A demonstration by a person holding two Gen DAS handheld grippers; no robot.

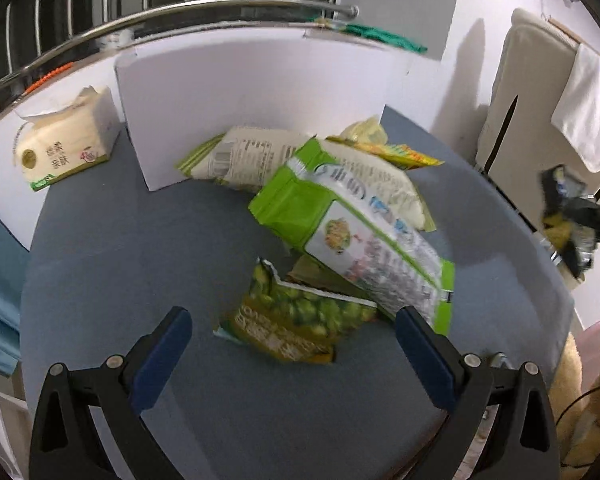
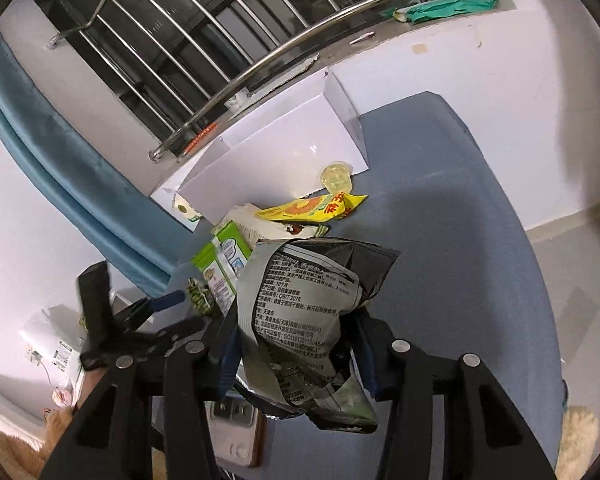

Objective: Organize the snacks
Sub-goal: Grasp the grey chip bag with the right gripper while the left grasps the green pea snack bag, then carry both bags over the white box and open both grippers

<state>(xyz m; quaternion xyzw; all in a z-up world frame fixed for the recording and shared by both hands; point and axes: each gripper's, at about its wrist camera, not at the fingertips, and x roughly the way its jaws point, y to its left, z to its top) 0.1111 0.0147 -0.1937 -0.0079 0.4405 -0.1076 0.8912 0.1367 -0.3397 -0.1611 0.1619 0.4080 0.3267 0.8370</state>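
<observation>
Right gripper (image 2: 296, 354) pinches a crumpled black-and-silver snack bag (image 2: 300, 304) clear of the blue table (image 2: 480, 240), while the left gripper (image 1: 294, 346), jaws wide and empty, hangs over a green pea packet (image 1: 296, 320); the limp foil could slip free.

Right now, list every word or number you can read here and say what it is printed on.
"QB/T 2076": grey snack bag gripped by the right gripper.
"10个月": same bag.
"天津市": same bag.
Large green pouch, pea bag, yellow packet, tissue pack: print blurred, unreadable.
</observation>
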